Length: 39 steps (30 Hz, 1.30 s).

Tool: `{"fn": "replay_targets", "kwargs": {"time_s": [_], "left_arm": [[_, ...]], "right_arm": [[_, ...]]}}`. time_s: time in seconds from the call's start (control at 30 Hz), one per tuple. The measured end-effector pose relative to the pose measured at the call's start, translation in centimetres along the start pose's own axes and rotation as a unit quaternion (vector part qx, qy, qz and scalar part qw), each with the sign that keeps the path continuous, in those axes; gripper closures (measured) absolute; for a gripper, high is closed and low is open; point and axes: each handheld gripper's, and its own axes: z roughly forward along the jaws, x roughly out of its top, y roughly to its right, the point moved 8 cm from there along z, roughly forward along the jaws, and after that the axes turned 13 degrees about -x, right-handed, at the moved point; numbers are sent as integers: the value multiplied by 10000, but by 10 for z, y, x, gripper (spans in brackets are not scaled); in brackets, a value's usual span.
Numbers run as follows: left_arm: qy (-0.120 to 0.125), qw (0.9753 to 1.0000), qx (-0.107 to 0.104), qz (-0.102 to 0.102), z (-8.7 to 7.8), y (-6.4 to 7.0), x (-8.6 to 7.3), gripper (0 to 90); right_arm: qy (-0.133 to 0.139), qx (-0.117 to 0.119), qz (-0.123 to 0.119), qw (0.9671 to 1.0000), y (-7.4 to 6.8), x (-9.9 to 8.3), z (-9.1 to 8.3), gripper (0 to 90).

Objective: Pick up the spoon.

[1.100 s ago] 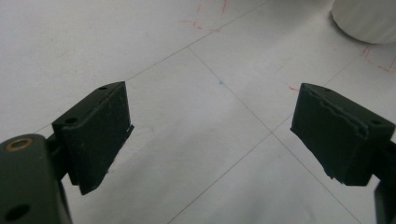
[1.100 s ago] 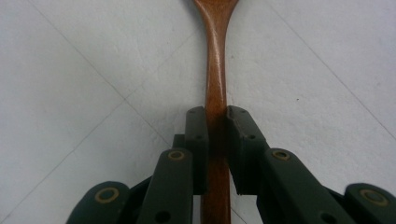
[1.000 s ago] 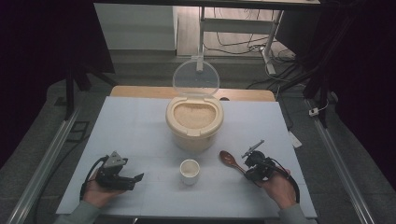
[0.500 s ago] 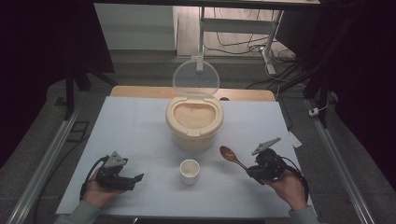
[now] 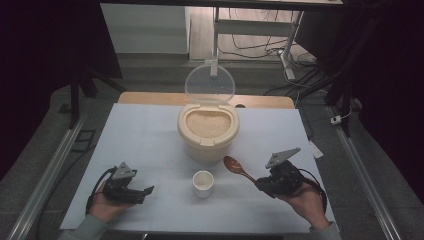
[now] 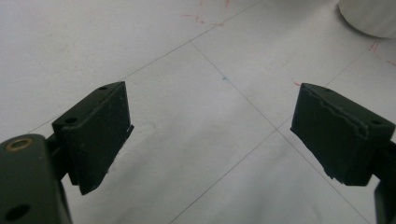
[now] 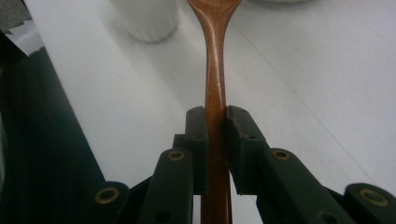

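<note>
Right gripper (image 7: 215, 116) clamped brown wooden spoon (image 5: 236, 165) near white table (image 5: 145, 130) front edge; left gripper (image 6: 212, 121) gaped empty over bare tabletop. No legible writing.

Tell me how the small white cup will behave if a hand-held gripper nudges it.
The small white cup looks empty and light, so it would probably slide on the smooth table. Upright and taller than wide, it may tip if pushed near its rim.

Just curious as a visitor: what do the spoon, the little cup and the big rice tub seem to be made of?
Spoon: likely wood, reddish-brown with a smooth sheen, perhaps lacquered.
Small cup: plain matte white; ceramic or plastic, hard to tell.
Rice container: probably plastic, cream and opaque, with a see-through raised lid.
</note>
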Motion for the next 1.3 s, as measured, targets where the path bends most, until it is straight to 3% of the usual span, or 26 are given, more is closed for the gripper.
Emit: {"fn": "replay_targets", "kwargs": {"time_s": [0.43, 0.73, 1.0, 1.3], "left_arm": [[-2, 10000, -6, -13, 0, 0, 0, 118], [-4, 10000, -22, -16, 0, 0, 0, 118], [-9, 10000, -30, -27, 1, 1, 0, 119], [0, 10000, 20, 46, 0, 3, 4, 119]], "right_arm": [[152, 226, -564, 9980, -28, 31, 3, 789], [207, 372, -968, 9944, -46, 61, 21, 789], [104, 398, -1169, 9923, -57, 65, 33, 788], [139, 370, -1271, 9911, -58, 66, 35, 788]]}}
